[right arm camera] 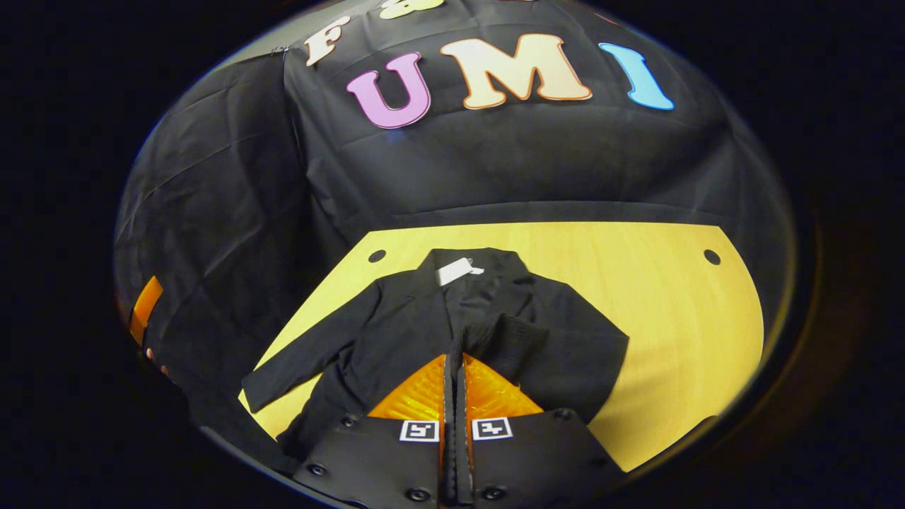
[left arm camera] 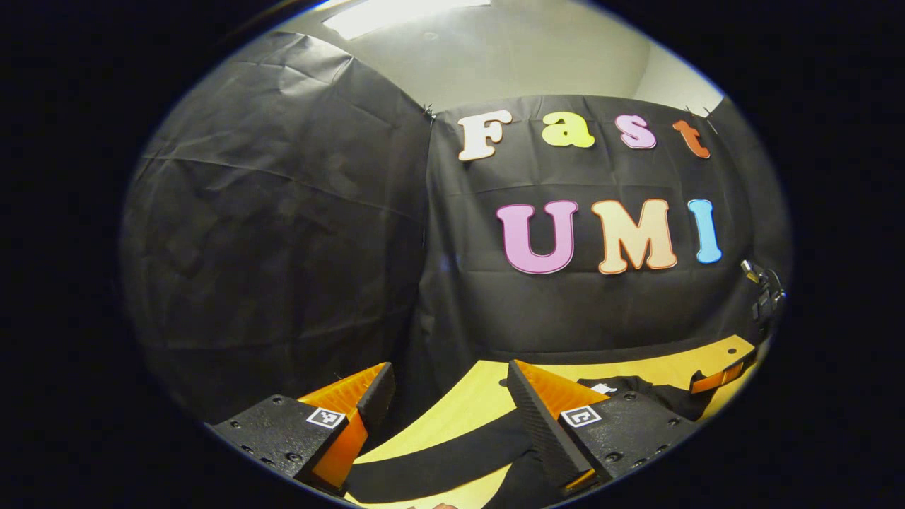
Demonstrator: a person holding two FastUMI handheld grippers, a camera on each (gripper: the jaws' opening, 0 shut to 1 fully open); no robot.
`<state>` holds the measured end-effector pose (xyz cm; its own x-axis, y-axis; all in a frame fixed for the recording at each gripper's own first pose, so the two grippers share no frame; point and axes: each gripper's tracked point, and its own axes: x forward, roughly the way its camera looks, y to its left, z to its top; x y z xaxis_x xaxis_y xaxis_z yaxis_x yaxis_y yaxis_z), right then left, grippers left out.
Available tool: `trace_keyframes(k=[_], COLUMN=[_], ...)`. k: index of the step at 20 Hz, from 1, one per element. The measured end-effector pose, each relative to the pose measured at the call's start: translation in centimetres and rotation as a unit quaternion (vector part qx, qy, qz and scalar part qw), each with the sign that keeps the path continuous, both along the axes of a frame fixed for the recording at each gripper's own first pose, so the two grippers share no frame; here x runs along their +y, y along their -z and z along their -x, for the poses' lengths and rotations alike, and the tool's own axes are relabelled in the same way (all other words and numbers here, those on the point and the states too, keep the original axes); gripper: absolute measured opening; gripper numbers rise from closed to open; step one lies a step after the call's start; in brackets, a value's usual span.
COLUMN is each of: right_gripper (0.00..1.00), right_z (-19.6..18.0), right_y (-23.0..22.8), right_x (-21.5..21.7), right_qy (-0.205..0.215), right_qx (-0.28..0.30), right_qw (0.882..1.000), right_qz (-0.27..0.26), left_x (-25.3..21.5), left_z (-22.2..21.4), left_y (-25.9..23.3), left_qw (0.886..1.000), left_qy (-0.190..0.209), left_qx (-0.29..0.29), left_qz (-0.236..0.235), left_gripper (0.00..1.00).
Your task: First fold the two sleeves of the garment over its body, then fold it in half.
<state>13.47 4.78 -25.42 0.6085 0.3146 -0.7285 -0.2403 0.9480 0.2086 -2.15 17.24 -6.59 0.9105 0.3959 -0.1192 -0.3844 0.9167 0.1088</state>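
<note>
One sleeve over, one sleeve and the half-fold to go.

We see the black garment [right arm camera: 424, 318] lying flat on the yellow bench [right arm camera: 672, 318], collar and white tag toward the booth wall. One sleeve [right arm camera: 523, 339] is doubled over the body with its cuff near the middle; our right tool [right arm camera: 456, 367] has its fingers pressed together around that cuff, though we cannot tell if cloth is pinched. The other sleeve [right arm camera: 304, 360] lies stretched out to the side. Our left tool [left arm camera: 449, 396] stands wide, holding nothing, above that outstretched sleeve.
</note>
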Motion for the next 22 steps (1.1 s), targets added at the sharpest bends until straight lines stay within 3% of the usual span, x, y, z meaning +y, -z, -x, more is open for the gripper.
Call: trace_keyframes(k=[11,16,20,21,22], right_gripper=[0.03,0.03,0.02,0.05,0.28], right_z=[-4.1,-5.6,-6.5,-7.1,-7.6], right_y=[1.4,3.2,4.4,4.3,3.5], right_x=[12.2,16.2,18.8,19.4,19.6], right_qy=[-0.051,-0.059,-0.05,-0.041,-0.031], right_qx=[0.004,0.018,0.029,0.023,0.007], right_qw=[0.999,0.998,0.998,0.999,0.999], right_qz=[-0.002,0.009,-0.012,-0.021,-0.027], left_x=[7.6,10.5,12.1,12.4,12.6], left_z=[0.8,2.0,3.1,3.7,3.9], left_y=[5.3,7.4,11.6,12.9,14.4], left_qw=[0.998,0.996,0.991,0.988,0.985], left_qy=[-0.03,-0.031,-0.032,-0.034,-0.034], left_qx=[0.049,0.078,0.126,0.144,0.16], left_qz=[0.011,-0.008,0.02,0.034,0.048], left_gripper=[0.95,0.95,0.94,0.97,0.99])
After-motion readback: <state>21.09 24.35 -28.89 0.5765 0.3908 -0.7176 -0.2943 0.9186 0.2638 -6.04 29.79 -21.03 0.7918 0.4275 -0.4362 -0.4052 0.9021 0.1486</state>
